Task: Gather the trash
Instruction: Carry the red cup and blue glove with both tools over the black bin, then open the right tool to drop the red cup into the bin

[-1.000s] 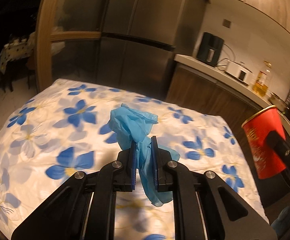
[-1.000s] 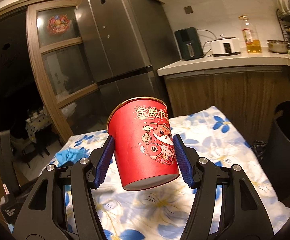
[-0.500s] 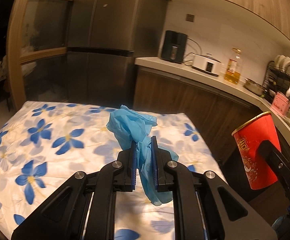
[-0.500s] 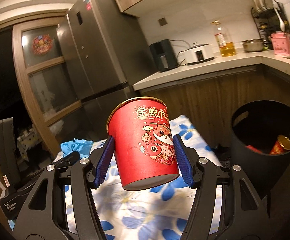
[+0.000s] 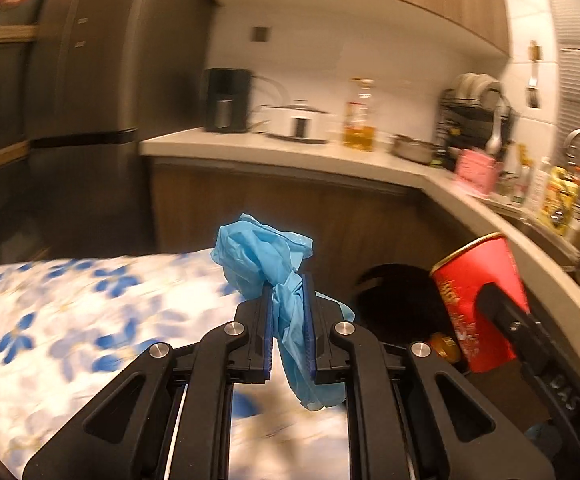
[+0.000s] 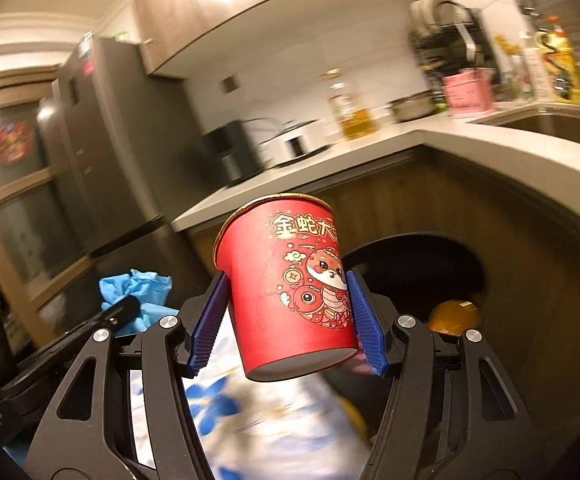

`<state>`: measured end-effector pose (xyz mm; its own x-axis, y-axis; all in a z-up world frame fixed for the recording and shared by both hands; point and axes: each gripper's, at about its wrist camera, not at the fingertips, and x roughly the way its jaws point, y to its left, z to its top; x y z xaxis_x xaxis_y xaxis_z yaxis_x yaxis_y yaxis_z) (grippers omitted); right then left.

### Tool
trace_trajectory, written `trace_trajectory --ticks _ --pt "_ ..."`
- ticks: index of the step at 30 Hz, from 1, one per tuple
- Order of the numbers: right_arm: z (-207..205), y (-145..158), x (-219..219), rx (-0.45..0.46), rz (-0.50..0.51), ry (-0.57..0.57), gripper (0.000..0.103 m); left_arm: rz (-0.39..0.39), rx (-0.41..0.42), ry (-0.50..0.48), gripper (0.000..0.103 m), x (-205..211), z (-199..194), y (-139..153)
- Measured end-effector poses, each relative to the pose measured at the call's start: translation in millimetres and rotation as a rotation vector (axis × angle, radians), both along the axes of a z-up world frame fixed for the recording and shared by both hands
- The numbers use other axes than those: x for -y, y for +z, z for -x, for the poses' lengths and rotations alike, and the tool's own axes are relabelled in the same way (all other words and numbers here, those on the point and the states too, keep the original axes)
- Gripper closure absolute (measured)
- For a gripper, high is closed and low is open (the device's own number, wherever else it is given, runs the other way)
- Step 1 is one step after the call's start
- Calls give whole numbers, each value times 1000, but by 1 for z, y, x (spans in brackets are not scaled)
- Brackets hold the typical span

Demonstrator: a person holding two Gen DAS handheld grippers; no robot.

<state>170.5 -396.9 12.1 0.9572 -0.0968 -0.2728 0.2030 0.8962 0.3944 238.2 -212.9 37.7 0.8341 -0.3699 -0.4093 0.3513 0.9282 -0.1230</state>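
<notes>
My left gripper point(image 5: 288, 312) is shut on a crumpled blue plastic glove point(image 5: 262, 256), which bulges above the pads and hangs below them. My right gripper point(image 6: 286, 316) is shut on a red paper cup point(image 6: 290, 288) with a gold rim and a cartoon snake print, held upright and slightly tilted. The same red cup point(image 5: 478, 300) shows at the right of the left wrist view, and the blue glove point(image 6: 136, 292) at the left of the right wrist view. A black trash bin point(image 6: 410, 264) stands just beyond the cup, with a yellow item point(image 6: 454, 314) inside it.
A table with a blue-flower cloth point(image 5: 70, 312) lies below and left of both grippers. A curved grey counter point(image 6: 490, 156) wraps behind the bin, carrying an oil bottle point(image 5: 360, 120), a white cooker point(image 5: 298, 122), a pink holder point(image 6: 468, 94) and a sink. A steel fridge point(image 6: 102, 152) stands at left.
Both grippers have swung right, away from the table toward the counter corner. The black bin has come closer and now sits right behind the red cup. Both grips are unchanged.
</notes>
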Motion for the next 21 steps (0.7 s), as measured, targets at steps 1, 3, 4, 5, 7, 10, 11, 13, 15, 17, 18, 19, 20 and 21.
trace_trajectory --ticks 1,3,4,5,7,10,11,13,15,17,18,19,20,21 --pt "0 0 9 -1 -4 -22 44 8 6 -25 90 11 -2 2" --pt "-1 -1 25 -1 -12 -55 44 12 28 -64 90 32 -6 4" --pt "-1 -2 32 -3 -15 -71 44 10 35 -77 90 41 -7 5" --pt "-2 -3 40 -6 -22 -86 44 11 41 -98 90 52 -10 5" --pt "-5 -5 51 -12 -35 -103 44 28 44 -141 90 68 -14 5" --pt "-7 -8 65 -15 -46 -121 43 21 37 -177 90 88 -23 0" --pt "-7 -10 68 -17 -46 -126 43 18 35 -186 90 93 -26 -2" --pt "-11 -12 72 -25 -47 -128 43 23 13 -214 90 101 -32 -9" --pt "-16 -14 76 -35 -52 -125 43 20 2 -223 89 105 -35 -14" --pt "-19 -17 78 -40 -53 -126 42 16 -6 -236 88 108 -36 -17" --pt "-21 -17 79 -42 -54 -123 40 11 -8 -244 81 109 -37 -20" --pt "-23 -18 80 -44 -54 -125 40 6 -9 -247 77 111 -37 -21" --pt "-25 -18 79 -48 -53 -127 39 -4 -6 -244 69 111 -37 -22" --pt "-27 -19 80 -51 -54 -127 39 -8 -3 -239 62 112 -38 -22"
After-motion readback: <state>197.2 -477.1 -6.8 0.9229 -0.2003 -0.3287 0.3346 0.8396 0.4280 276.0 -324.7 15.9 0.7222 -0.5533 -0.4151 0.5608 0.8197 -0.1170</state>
